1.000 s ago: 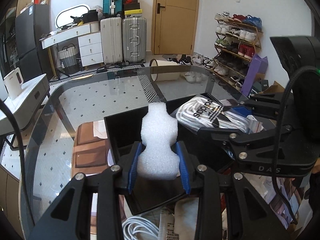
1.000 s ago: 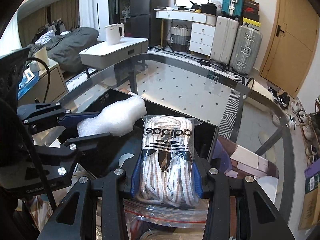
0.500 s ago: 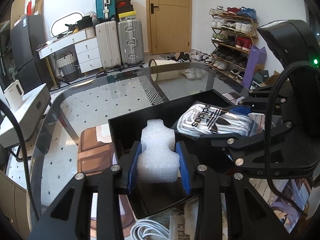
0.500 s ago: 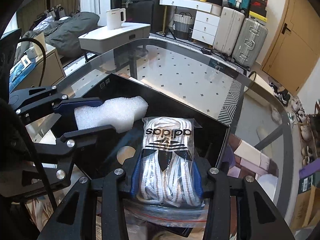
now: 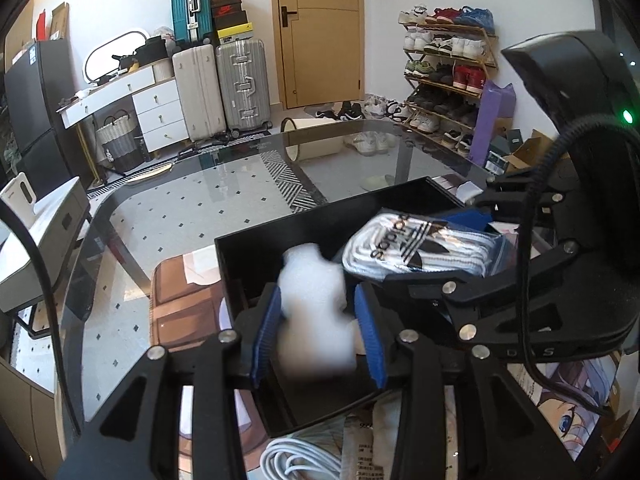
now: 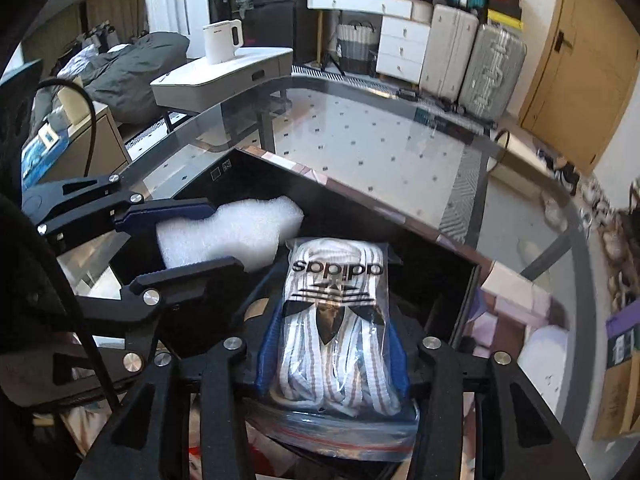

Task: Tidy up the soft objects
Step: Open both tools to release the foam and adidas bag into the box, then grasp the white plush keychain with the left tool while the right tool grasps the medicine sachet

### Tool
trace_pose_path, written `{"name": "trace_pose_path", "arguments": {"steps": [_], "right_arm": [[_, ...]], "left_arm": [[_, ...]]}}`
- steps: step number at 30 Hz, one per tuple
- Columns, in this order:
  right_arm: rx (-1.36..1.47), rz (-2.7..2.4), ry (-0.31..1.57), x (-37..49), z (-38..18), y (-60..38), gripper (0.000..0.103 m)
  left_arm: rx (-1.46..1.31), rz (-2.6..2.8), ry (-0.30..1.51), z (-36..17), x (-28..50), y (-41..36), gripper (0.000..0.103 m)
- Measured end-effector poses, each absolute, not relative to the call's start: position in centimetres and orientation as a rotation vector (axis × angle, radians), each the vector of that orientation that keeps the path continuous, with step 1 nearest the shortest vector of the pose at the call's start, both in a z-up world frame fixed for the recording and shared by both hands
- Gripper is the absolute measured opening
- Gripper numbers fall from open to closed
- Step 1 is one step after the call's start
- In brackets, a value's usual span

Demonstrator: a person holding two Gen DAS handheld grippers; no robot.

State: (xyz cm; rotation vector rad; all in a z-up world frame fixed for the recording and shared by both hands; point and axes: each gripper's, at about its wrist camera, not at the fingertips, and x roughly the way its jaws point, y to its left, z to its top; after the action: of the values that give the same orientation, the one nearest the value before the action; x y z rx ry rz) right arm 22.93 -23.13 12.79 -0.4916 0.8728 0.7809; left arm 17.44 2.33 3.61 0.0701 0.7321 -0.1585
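Observation:
A white foam piece stands blurred between the blue pads of my left gripper, inside an open black box. The jaws are opening, and a thin gap shows at the right pad. A clear bag of white striped socks lies lengthwise between the blue pads of my right gripper. These jaws are opening too, though the pads still touch the bag's sides. In the right wrist view the left gripper and foam piece sit at the left end of the box.
The box rests on a glass table over a printed mat. A coiled white cable and a paper packet lie at the near edge. A zip bag lies under the right gripper. Suitcases, drawers and a shoe rack stand beyond.
Both grippers have sunk toward the box, so foam and sock bag now sit inside its walls. Both pairs of jaws stand slightly wider. The foam has gone blurred.

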Motion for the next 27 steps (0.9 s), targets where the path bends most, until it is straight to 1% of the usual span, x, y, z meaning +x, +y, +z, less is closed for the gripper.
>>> {"name": "trace_pose_path", "arguments": {"steps": [1,2,3,4,5,6,7,8,9,10,11,13,14,15,19,27], "right_arm": [[-0.500,0.780,0.847,22.6,13.0,-23.5,0.050],[-0.498,0.777,0.829,22.6,13.3,-23.7,0.053],[-0.492,0.773,0.809,22.4,13.7,-24.1,0.059],[-0.479,0.773,0.793,22.3,14.2,-24.5,0.063],[-0.468,0.768,0.781,22.2,14.6,-24.9,0.070],[-0.458,0.760,0.773,22.2,15.0,-25.3,0.076],[-0.439,0.753,0.764,22.0,15.4,-26.0,0.079],[-0.429,0.747,0.758,22.0,15.7,-26.4,0.085],[-0.414,0.734,0.752,21.9,16.1,-27.0,0.088],[-0.402,0.726,0.749,21.7,16.5,-27.3,0.089],[-0.384,0.717,0.745,21.6,16.9,-27.9,0.090],[-0.332,0.703,0.735,21.0,17.5,-29.2,0.097],[-0.311,0.704,0.732,20.6,17.8,-29.6,0.101],[-0.282,0.708,0.729,20.3,18.0,-30.2,0.102],[-0.175,0.739,0.706,18.3,18.7,-32.2,0.102],[-0.126,0.738,0.673,14.6,18.7,-34.6,0.102]], "left_arm": [[0.063,-0.164,0.732,3.6,17.4,2.3,0.043],[0.049,-0.177,0.734,3.7,17.3,2.4,0.048],[0.043,-0.185,0.734,3.7,17.2,2.4,0.051],[0.041,-0.195,0.733,3.9,17.0,2.3,0.058],[0.044,-0.198,0.727,4.1,16.8,2.1,0.063],[0.049,-0.191,0.715,4.3,16.4,2.0,0.063],[0.049,-0.191,0.711,4.5,16.2,1.9,0.067],[0.048,-0.187,0.707,4.7,15.9,1.9,0.078],[0.045,-0.172,0.700,4.9,15.7,1.9,0.085],[0.039,-0.160,0.684,5.2,15.3,2.0,0.094],[0.027,-0.153,0.661,5.6,14.7,2.1,0.097],[0.011,-0.145,0.645,6.0,14.1,2.3,0.099],[0.003,-0.129,0.634,6.2,13.6,2.5,0.101],[0.000,-0.116,0.628,6.3,13.4,2.7,0.103],[-0.041,-0.077,0.597,6.8,11.7,3.5,0.103],[-0.091,-0.040,0.571,6.8,9.0,4.0,0.103]]}}
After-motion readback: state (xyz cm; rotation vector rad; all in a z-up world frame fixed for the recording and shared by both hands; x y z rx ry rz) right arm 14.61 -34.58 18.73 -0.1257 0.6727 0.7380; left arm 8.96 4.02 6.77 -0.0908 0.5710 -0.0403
